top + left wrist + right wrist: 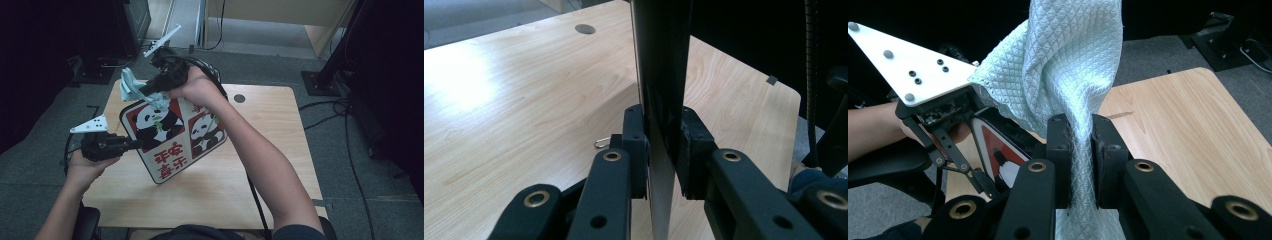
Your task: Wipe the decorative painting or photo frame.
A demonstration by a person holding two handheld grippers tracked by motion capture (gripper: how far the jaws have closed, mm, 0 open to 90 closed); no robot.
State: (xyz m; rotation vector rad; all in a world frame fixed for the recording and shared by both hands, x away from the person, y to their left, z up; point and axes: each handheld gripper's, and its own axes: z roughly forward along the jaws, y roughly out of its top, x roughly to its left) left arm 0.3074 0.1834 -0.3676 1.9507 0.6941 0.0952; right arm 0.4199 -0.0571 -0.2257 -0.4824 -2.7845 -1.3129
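High view: left hand-held gripper (131, 144) clamped on the left edge of a white rounded-corner panda board with red panels and red characters (172, 140), held tilted above the light wooden surface (270, 130). Right hand-held gripper (150, 90) at the board's upper left corner, clenched on a pale mint quilted cloth (131, 86) bunched against the board's top edge. Round cable hole (239, 98) in the surface near its far edge, well apart from the board.

Left gripper view: board (664, 75) seen edge-on, upright between the two black jaws, pads pressed on both faces. Left hand-held gripper (663, 150) thus grasping the board. Wooden surface (524, 100) beneath, cable hole (585, 29) far off. Small metal clip (601, 142) lying on the surface just beside the left jaw.

Right gripper view: right hand-held gripper (1080, 150) clenched on the cloth (1063, 65), fabric pinched between the pads and billowing upward. Left hand-held gripper (963, 170) farther off at the left with its white three-cornered plate, gripping the board's edge (998, 155). Wooden surface (1188, 130) at the right.
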